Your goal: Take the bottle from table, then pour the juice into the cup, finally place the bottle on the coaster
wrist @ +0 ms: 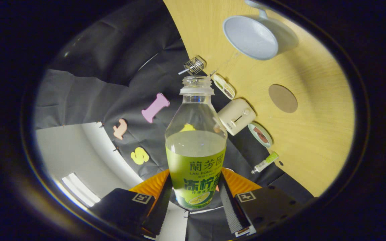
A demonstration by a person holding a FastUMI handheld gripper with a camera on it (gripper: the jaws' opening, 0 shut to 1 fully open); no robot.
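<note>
1. Tool (pixel 195 194) clamped on bottle (pixel 195 147), both fingers pressing its label; bottle uncapped, lifted, tilted.
2. Cup (pixel 258 36) sits on counter (pixel 313 134), well beyond the neck; coaster (pixel 282 98) nearer.
3. I'd bring the mouth over the cup rim before tipping further, slowly.

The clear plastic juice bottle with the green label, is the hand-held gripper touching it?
Touching. The gripper view shows the hand-held gripper with both fingers pressed against the clear plastic juice bottle at its green label.
</note>
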